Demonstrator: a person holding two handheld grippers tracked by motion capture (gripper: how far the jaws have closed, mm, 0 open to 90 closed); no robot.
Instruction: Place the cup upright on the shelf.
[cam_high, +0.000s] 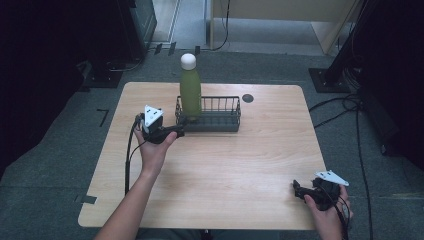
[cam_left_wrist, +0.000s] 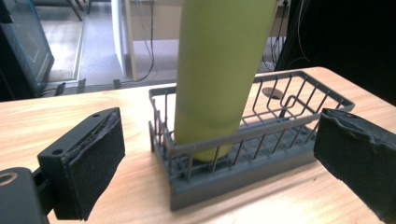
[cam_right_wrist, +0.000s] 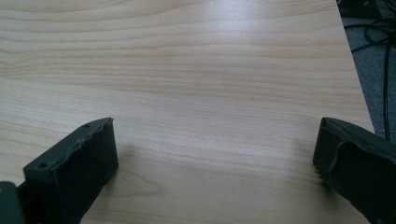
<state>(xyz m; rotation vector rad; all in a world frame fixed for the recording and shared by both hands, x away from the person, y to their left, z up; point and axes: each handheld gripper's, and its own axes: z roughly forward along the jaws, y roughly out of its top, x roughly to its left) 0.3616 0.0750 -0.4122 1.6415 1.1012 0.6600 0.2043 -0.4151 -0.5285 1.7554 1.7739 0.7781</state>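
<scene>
Wooden table (cam_high: 225, 170) centre frame, dark wire basket (cam_high: 220, 121) at upper centre, green bottle (cam_high: 190, 90) upright in its left end, left gripper (cam_high: 176, 131) jaws apart beside basket, right gripper (cam_high: 299, 190) jaws apart lower right.

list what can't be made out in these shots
- Green bottle: its cap is cut off by the top edge of the left gripper view; the wire basket bars partly hide its base.
- Small dark round mark on the table: too small in the high view to identify.
- Right tool: the holding hand hides part of it in the high view.
</scene>
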